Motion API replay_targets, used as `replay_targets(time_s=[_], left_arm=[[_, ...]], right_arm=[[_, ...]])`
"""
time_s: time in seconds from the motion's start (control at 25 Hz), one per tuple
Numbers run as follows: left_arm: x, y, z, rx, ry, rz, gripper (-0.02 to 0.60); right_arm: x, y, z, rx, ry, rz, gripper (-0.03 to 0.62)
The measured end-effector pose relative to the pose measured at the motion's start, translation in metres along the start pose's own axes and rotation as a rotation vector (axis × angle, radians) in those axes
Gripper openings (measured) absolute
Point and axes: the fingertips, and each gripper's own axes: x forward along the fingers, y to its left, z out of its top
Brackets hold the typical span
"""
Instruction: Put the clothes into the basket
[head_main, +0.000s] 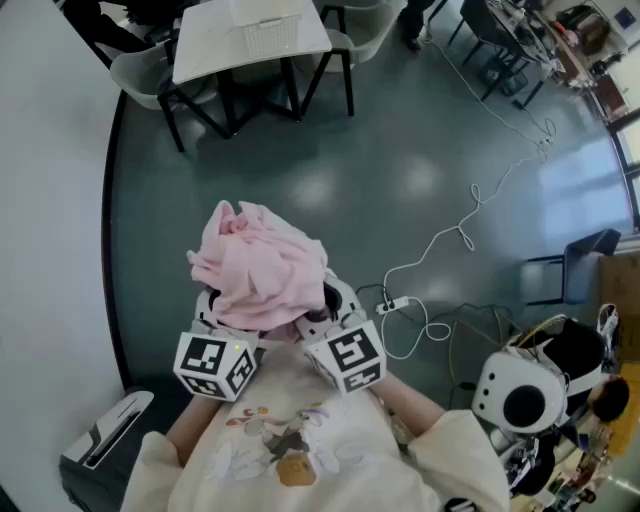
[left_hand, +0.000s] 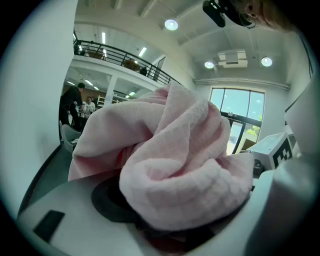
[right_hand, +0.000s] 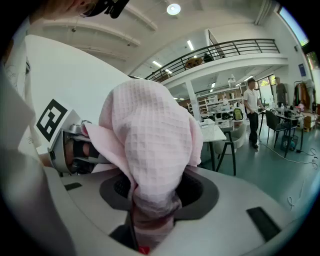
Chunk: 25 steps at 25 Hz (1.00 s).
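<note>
A bundled pink waffle-weave cloth (head_main: 262, 265) is held up between both grippers, close to my chest and well above the floor. My left gripper (head_main: 226, 318) is shut on a thick wad of the cloth (left_hand: 175, 170), which fills its jaws and hides the fingertips. My right gripper (head_main: 328, 312) is shut on a narrower fold of it (right_hand: 150, 150), pinched low between the jaws with the rest draped over them. The two grippers almost touch. A white slatted basket (head_main: 266, 36) stands on a white table (head_main: 200, 50) several steps ahead; it also shows small in the right gripper view (right_hand: 206, 131).
Grey chairs (head_main: 140, 72) stand round the table. A white cable with a power strip (head_main: 392, 305) snakes over the grey floor at right. A curved white wall (head_main: 50, 220) runs along the left. White machines stand at lower left (head_main: 105, 435) and lower right (head_main: 520, 395). People (right_hand: 252, 110) stand far off.
</note>
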Motion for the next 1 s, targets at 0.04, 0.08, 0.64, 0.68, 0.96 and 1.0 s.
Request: replay_targets(time_s=[0.04, 0.08, 0.64, 0.68, 0.96, 1.0], left_arm=[[0.0, -0.001, -0.001, -0.001, 0.002, 0.0, 0.279], [-0.001, -0.003, -0.002, -0.002, 0.004, 0.0, 0.279], [-0.018, 0.011, -0.007, -0.005, 0.01, 0.015, 0.279], [-0.02, 0.014, -0.007, -0.008, 0.009, 0.015, 0.279], [-0.037, 0.047, -0.004, -0.028, -0.011, 0.022, 0.279], [-0.041, 0.054, -0.004, -0.031, -0.013, 0.024, 0.279]], right_arm=[[-0.001, 0.0, -0.001, 0.001, 0.002, 0.0, 0.181], [-0.003, 0.0, -0.002, 0.003, 0.003, -0.001, 0.181], [0.005, 0.022, -0.004, 0.057, 0.015, 0.018, 0.183], [0.007, 0.024, -0.004, 0.055, 0.016, 0.018, 0.183], [0.032, 0.049, 0.002, 0.028, 0.023, 0.029, 0.184], [0.038, 0.054, 0.002, 0.024, 0.025, 0.032, 0.184]])
